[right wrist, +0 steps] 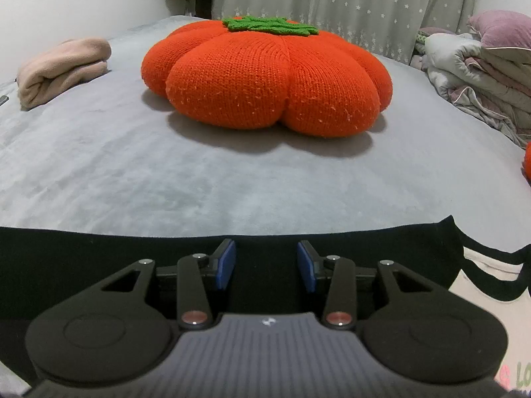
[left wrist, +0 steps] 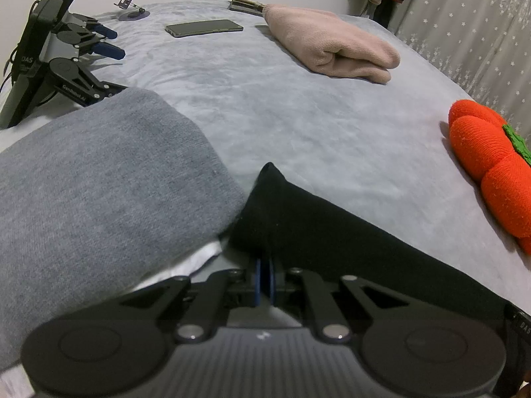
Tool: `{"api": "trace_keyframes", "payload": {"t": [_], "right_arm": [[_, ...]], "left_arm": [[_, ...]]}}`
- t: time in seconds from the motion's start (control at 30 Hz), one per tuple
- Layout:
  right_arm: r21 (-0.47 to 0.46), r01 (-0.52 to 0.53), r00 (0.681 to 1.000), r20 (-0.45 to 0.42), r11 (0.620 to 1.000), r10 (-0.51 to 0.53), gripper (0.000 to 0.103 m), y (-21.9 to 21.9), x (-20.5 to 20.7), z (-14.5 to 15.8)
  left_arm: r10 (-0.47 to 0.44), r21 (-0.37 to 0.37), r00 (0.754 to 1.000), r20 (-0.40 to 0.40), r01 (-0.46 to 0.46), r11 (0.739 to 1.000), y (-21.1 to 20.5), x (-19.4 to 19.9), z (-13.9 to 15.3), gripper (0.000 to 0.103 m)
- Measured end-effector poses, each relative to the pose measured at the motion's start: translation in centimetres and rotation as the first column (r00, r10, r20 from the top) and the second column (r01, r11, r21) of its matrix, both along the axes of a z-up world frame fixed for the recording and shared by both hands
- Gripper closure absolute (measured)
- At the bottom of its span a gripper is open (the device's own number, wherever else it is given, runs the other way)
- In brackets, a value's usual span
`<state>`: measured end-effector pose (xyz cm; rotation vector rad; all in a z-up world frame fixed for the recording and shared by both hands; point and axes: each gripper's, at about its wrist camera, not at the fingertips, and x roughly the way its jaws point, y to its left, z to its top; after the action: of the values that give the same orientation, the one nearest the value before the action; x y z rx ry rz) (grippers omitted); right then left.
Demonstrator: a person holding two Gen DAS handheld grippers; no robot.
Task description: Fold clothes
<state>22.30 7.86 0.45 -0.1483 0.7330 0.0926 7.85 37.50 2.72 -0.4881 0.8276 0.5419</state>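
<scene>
Right gripper (right wrist: 266, 265) stands parted over black garment (right wrist: 99, 258) before orange cushion (right wrist: 265, 76)

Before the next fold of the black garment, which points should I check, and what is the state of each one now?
1. Left gripper pinches the black garment: ok, jaws shut on a raised fold of it.
2. Right gripper grips the black garment: not ok, the blue pads stand apart over the cloth.
3. Bed sheet ahead of the garment is free for the fold: ok.
4. Orange pumpkin cushion is clear of the garment: ok, bare sheet lies between them.
5. Grey garment stays apart from the black one: not ok, their edges meet beside the left gripper.
6. Garment lies flat under the grippers: cannot tell.
</scene>
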Motion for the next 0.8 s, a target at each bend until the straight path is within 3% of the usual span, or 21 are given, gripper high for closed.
{"api": "trace_keyframes", "payload": {"t": [0.6,0.8], "right_arm": [[-0.013,0.01,0.999,-0.03,1.0,-0.01,0.06,-0.1,-1.3,1.0],[0.098,0.012,0.999,-0.048,0.995,-0.007,0.059,-2.5,-4.6,0.9]], "left_arm": [[0.014,-0.03,1.0,0.002,-0.014,0.999,0.4,-0.1,-0.2,0.098],[0.019,-0.039,1.0,0.004,-0.019,0.999,0.5,-0.1,-0.2,0.098]]}}
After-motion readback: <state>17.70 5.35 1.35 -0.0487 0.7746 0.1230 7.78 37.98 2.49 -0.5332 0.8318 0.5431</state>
